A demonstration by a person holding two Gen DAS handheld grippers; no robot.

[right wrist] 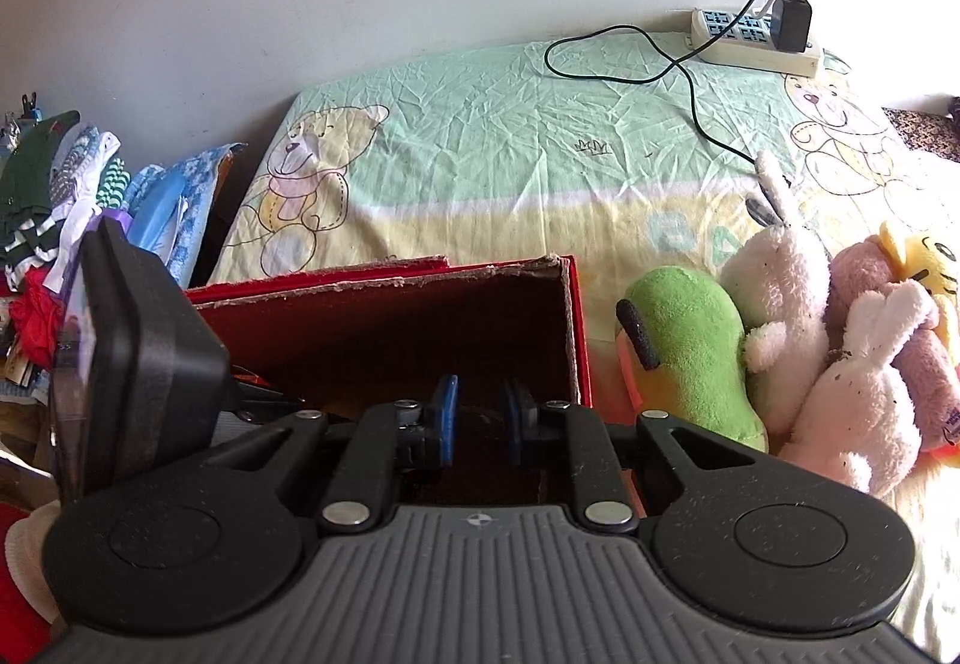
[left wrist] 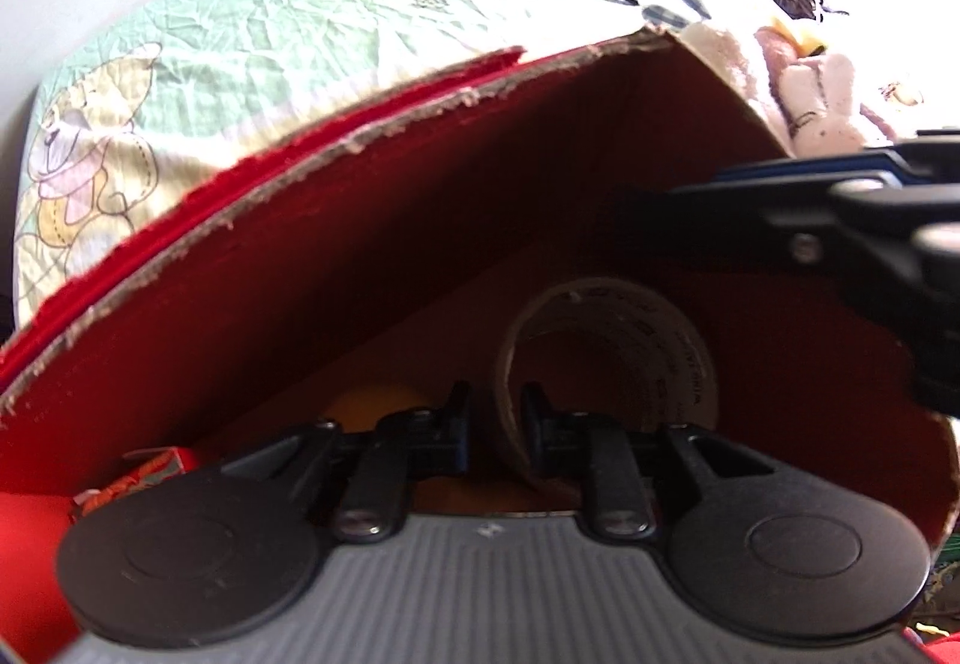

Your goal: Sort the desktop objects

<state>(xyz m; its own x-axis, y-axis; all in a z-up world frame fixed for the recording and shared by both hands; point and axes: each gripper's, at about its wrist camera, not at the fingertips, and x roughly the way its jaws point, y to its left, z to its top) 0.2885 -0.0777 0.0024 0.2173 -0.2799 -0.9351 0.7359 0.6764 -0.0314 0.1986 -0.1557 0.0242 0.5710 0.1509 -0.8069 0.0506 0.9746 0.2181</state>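
The left gripper (left wrist: 495,424) sat low inside the red box (left wrist: 372,220), its fingers set narrowly either side of the rim of a roll of tape (left wrist: 606,364) that stood on edge on the box floor; whether the pads actually pinched the cardboard or had just let go I could not tell. The step looked like setting the tape down in the box, and doing it well would mean easing the fingers apart without tipping the roll, then lifting straight up. The right gripper (right wrist: 480,421) hovered at the near edge of the box with its blue pads a small gap apart and nothing between them. Room was tight: the ragged box walls rose close on both sides of the left gripper, and the right gripper's body reached in over the right wall, so the two could knock together on the way out. A small red packet (left wrist: 144,475) lay in the near left corner. Outside, soft toys (right wrist: 780,340) crowded just beside the right wall, while the bedsheet (right wrist: 510,142) beyond lay open apart from a black cable (right wrist: 690,82).
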